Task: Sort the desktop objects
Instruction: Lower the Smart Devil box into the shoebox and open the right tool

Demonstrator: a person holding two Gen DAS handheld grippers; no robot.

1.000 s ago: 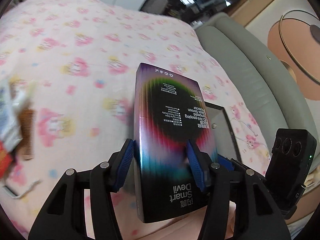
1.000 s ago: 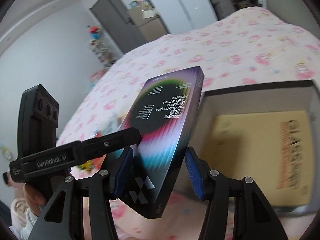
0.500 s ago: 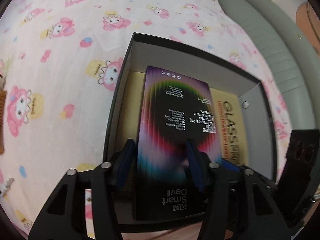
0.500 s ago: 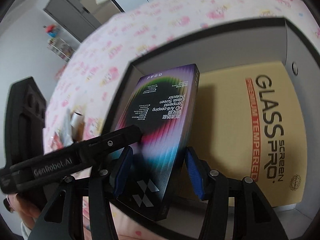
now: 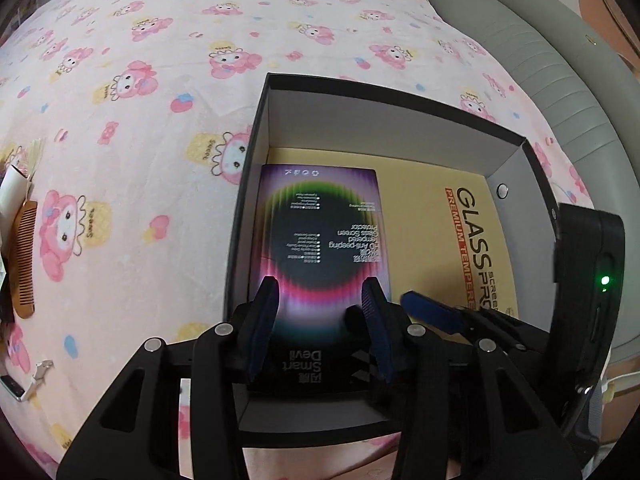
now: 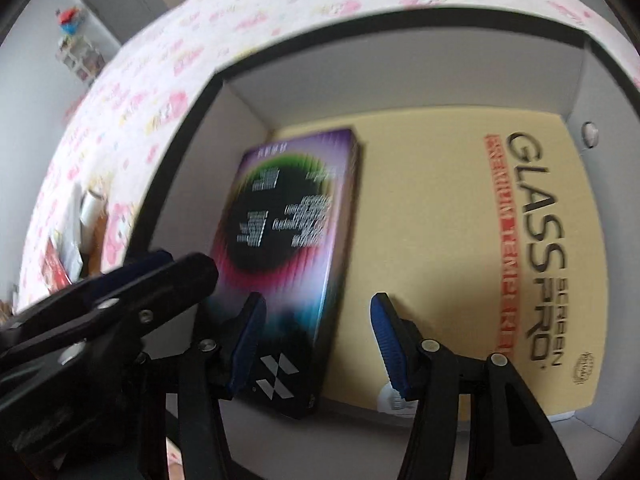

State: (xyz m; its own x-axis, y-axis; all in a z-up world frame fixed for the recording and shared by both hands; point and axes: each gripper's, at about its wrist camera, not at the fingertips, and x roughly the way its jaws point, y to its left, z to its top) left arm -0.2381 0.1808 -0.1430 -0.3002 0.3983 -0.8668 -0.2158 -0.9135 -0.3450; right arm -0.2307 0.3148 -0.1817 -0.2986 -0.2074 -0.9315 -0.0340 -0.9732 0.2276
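Bed [image 5: 160,80] with pink cartoon sheet fills the upper frame. Black open box [image 5: 256,128] sits on it at centre, yellow "GLASS PRO" pack [image 6: 460,240] flat on its floor. Both tools pitch steeply down into the box. Screen-protector box [image 5: 320,232] lies by the box's left wall, long axis running away from the cameras. Left tool [image 5: 320,328]: jaws just been closing, pads hugging the box's near end, contact not clear. Right tool [image 6: 316,344]: jaws apart, right pad clear of the box. Right view motion-blurred. Comb [image 5: 22,256] at left edge.
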